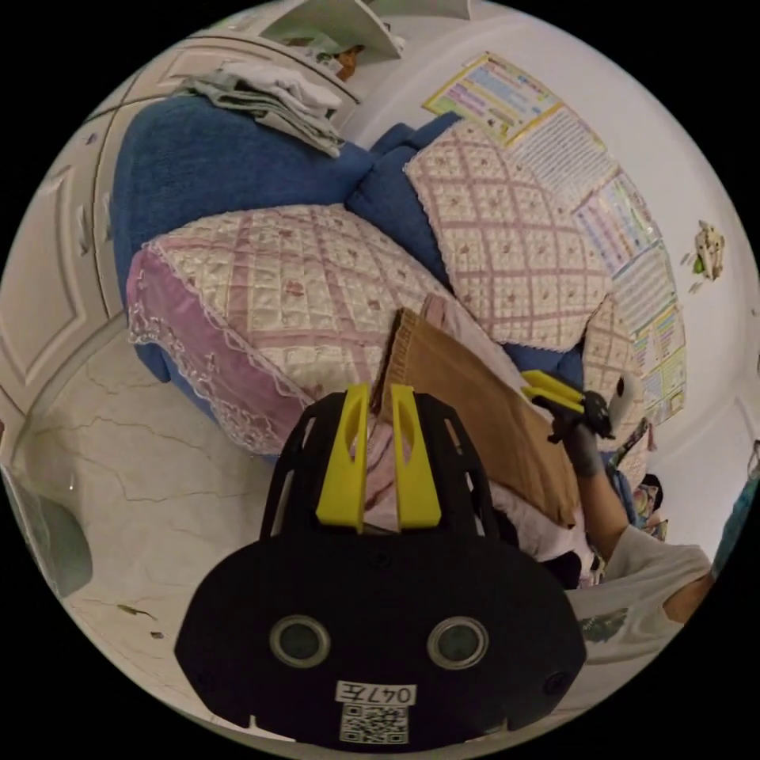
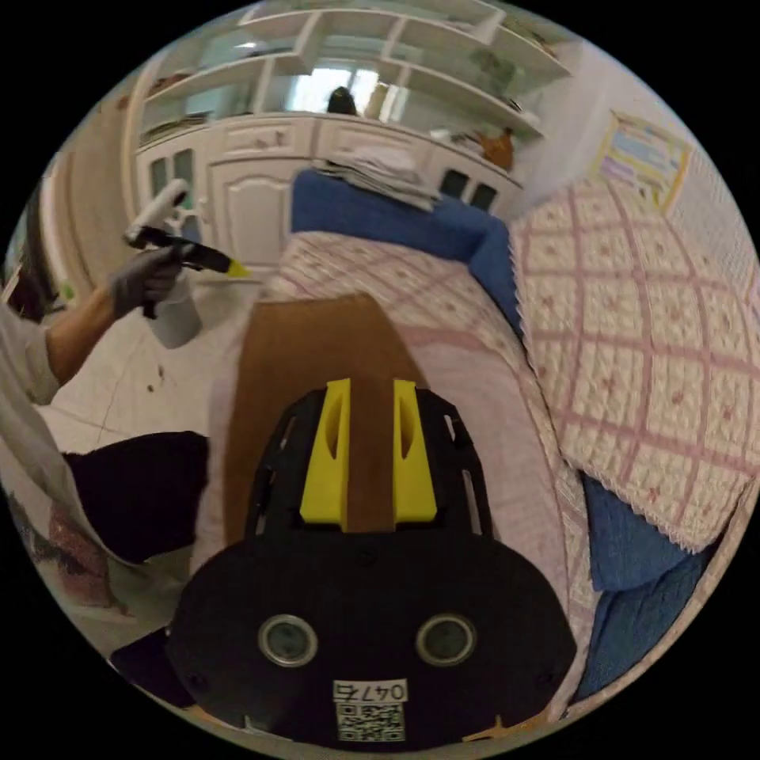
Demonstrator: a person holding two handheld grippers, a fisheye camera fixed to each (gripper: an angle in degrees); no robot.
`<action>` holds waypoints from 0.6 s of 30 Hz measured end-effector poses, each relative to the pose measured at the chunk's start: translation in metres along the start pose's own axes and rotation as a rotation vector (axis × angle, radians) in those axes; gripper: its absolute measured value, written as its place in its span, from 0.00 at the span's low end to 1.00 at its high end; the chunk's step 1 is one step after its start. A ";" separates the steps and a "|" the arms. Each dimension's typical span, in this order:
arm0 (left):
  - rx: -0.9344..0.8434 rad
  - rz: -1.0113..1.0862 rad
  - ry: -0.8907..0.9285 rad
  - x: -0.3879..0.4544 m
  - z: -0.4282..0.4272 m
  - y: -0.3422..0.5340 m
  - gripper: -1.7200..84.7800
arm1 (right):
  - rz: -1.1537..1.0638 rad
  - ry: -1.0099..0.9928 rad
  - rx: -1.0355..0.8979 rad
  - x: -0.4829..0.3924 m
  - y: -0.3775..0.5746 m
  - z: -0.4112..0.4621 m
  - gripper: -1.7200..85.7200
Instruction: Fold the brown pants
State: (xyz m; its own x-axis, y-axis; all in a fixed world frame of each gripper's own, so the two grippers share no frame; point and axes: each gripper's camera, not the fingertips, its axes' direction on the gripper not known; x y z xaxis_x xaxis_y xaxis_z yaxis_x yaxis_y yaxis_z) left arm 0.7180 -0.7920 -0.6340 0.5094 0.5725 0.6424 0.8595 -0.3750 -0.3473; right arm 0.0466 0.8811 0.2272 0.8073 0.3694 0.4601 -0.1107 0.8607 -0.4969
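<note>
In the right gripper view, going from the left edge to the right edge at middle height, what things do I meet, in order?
Person's hand holding the left tongs → brown pants → pink cover → quilted cushion.

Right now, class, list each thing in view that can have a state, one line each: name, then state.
Brown pants: folded into a long flat strip, lying on the quilted sofa cover.
Left claw: open, hovering beside the pants' end.
Right claw: open, hovering above the pants.
Clothes pile: folded, stacked atop the sofa back.
</note>
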 end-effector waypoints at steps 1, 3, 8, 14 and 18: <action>0.007 -0.007 0.024 0.000 -0.007 0.007 0.08 | -0.069 -0.020 0.043 -0.028 -0.004 -0.005 0.06; -0.001 -0.048 0.143 0.001 -0.015 0.035 0.08 | -0.157 -0.055 0.067 -0.066 -0.011 -0.004 0.06; -0.031 -0.139 0.145 0.000 0.007 0.054 0.11 | -0.164 -0.058 0.029 -0.095 -0.032 0.025 0.05; 0.064 -0.135 0.018 0.017 -0.003 0.054 0.11 | -0.059 -0.076 -0.057 -0.033 -0.054 0.058 0.06; 0.064 -0.072 -0.057 0.035 -0.006 0.056 0.07 | -0.083 -0.086 -0.126 -0.020 -0.065 0.086 0.06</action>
State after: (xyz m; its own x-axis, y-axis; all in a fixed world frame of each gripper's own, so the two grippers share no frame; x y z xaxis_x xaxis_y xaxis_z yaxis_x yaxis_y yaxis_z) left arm 0.7840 -0.7975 -0.6263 0.4463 0.6376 0.6279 0.8939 -0.2848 -0.3461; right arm -0.0123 0.8476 0.3136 0.7574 0.3324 0.5620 0.0320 0.8408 -0.5404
